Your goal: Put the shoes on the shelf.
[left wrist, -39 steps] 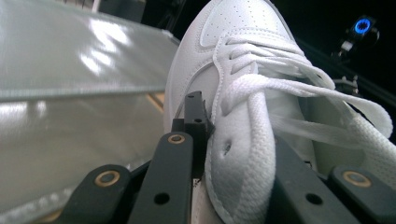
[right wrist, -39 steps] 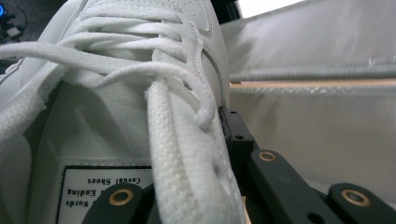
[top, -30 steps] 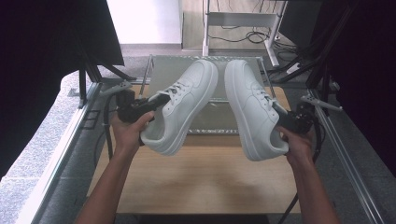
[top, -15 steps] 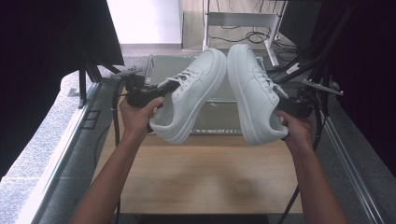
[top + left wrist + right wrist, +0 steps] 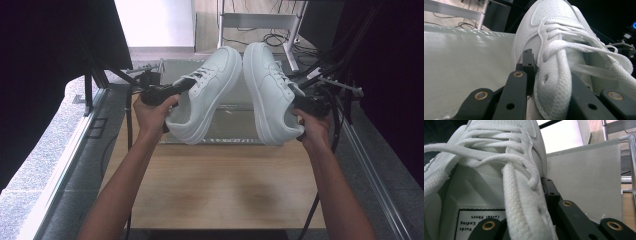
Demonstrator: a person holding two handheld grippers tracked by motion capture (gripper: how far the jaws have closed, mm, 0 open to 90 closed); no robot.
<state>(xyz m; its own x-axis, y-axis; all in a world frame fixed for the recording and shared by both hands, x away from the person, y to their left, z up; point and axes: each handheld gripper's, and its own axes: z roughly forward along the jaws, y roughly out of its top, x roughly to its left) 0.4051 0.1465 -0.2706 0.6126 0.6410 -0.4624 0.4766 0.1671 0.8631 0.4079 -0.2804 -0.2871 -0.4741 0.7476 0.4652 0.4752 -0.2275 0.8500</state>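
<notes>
Two white sneakers up in the air over the far half of the table; the left shoe tilts toes-away and to the right, the right shoe stands nearly on its heel, toes up, and the two toe caps sit just beside each other; I can't tell whether they touch. My left gripper has its jaws pinched on the padded collar of the left shoe, one jaw outside the ankle wall and one inside the opening; that grip at the rim is, I'd judge, why the shoe hangs angled from the heel end. My right gripper does the same on the right shoe, jaws clamped across the collar beside the laces, a printed label showing inside. Below them lies a clear tray on the wooden table; I'd guess it's where they belong. Soles are turned from me; the tray's contents are hidden behind the shoes; the label's print is too small to read fully.
</notes>
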